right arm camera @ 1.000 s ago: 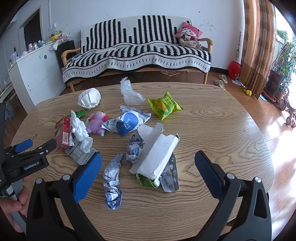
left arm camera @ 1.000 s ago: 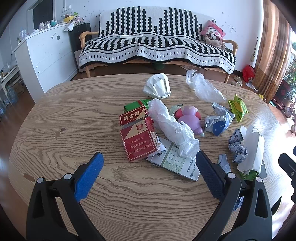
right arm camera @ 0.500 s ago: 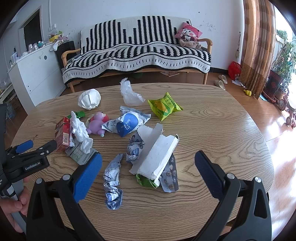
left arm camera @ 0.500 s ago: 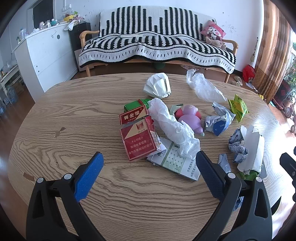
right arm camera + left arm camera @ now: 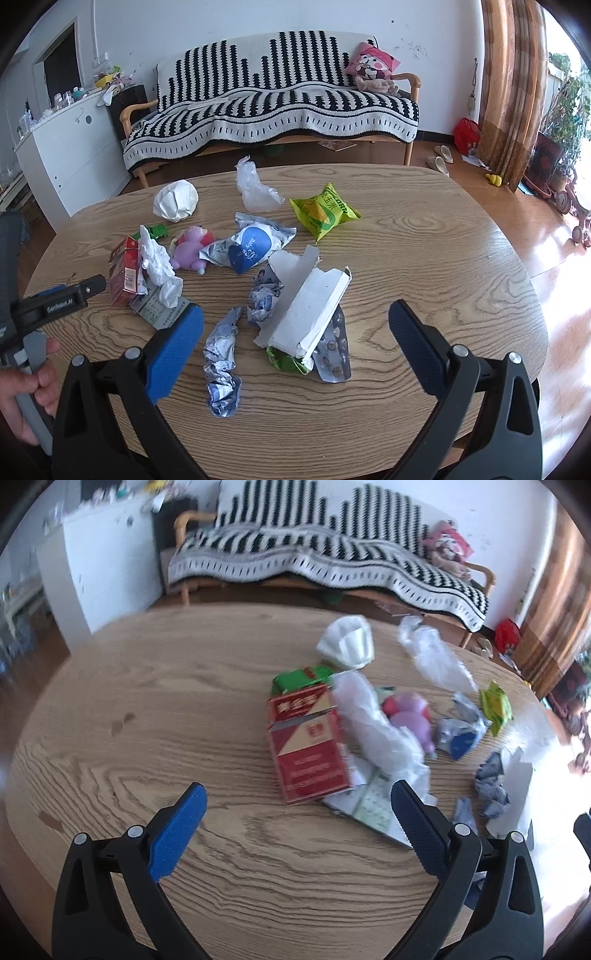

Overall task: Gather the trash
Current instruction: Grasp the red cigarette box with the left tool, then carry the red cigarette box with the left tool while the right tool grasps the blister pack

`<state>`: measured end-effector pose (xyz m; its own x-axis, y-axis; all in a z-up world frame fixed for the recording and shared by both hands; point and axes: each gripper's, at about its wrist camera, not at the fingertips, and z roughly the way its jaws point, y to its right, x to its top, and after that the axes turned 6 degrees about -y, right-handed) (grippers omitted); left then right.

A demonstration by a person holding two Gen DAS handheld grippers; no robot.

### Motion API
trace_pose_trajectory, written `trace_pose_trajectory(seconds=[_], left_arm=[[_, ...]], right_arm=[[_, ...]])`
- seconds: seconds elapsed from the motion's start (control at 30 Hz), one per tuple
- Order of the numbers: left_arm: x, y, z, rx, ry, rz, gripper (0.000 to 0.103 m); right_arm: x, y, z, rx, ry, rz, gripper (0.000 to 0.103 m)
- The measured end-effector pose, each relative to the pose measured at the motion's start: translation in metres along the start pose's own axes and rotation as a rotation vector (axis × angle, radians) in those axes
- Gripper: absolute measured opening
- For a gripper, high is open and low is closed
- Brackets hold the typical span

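On the oval wooden table [image 5: 424,236], trash lies scattered from the left side to the middle. Nearest the left edge stands a red carton [image 5: 308,749], with a white tissue [image 5: 373,727] draped against its right side and a printed sheet [image 5: 369,805] under both. A pink toy [image 5: 192,247] sits just beside the tissue. Toward the far edge lie a paper ball [image 5: 176,200], a clear bag [image 5: 255,188] and a yellow-green snack pack [image 5: 323,210]. Mid-table, a torn white box [image 5: 306,314] rests over a blister strip [image 5: 334,350], with a crumpled wrapper [image 5: 221,369] near the front edge. The left gripper [image 5: 297,812] hovers spread wide, empty, before the carton; its view is blurred. The right gripper [image 5: 295,328] is likewise released, over the box. A hand [image 5: 26,384] grips the left handle.
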<state>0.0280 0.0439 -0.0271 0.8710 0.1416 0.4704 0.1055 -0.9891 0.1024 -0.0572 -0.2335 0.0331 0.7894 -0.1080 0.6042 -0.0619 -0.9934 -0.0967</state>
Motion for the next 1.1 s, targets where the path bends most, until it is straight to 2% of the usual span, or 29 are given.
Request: trace_pose_trajectory(seconds=[0.07, 0.13, 0.3, 0.43, 0.5, 0.57, 0.77, 0.87, 0.97, 1.1], left_arm=[[0.006, -0.010, 0.012, -0.032, -0.054, -0.044, 0.097], [0.012, -0.016, 0.021, -0.046, -0.075, -0.072, 0.097], [0.029, -0.007, 0.046, -0.046, -0.103, -0.046, 0.097], [0.033, -0.004, 0.074, -0.073, -0.176, -0.053, 0.097], [0.034, -0.006, 0.078, -0.078, -0.181, -0.065, 0.085], [0.032, -0.007, 0.071, -0.103, -0.158, -0.066, 0.057], [0.031, -0.006, 0.023, -0.077, -0.025, -0.028, 0.057], [0.030, -0.003, -0.002, -0.077, 0.045, -0.007, 0.057], [0.027, 0.006, -0.016, -0.091, 0.079, 0.013, 0.057], [0.020, 0.026, -0.022, -0.123, 0.078, 0.049, 0.057]], right_arm=[[0.001, 0.002, -0.001, 0.003, 0.001, 0.003, 0.097], [0.002, 0.002, 0.000, 0.009, -0.004, 0.008, 0.097], [0.001, 0.004, 0.004, 0.020, -0.017, 0.015, 0.097], [0.000, 0.006, 0.008, 0.013, -0.019, 0.020, 0.097], [0.000, 0.009, 0.011, 0.015, -0.024, 0.026, 0.097], [0.001, 0.013, 0.015, 0.022, -0.032, 0.038, 0.097], [0.004, 0.030, 0.027, 0.049, -0.054, 0.082, 0.097], [0.005, 0.039, 0.039, 0.099, -0.087, 0.125, 0.097], [0.008, 0.045, 0.053, 0.140, -0.123, 0.168, 0.096], [0.008, 0.054, 0.067, 0.164, -0.179, 0.218, 0.080]])
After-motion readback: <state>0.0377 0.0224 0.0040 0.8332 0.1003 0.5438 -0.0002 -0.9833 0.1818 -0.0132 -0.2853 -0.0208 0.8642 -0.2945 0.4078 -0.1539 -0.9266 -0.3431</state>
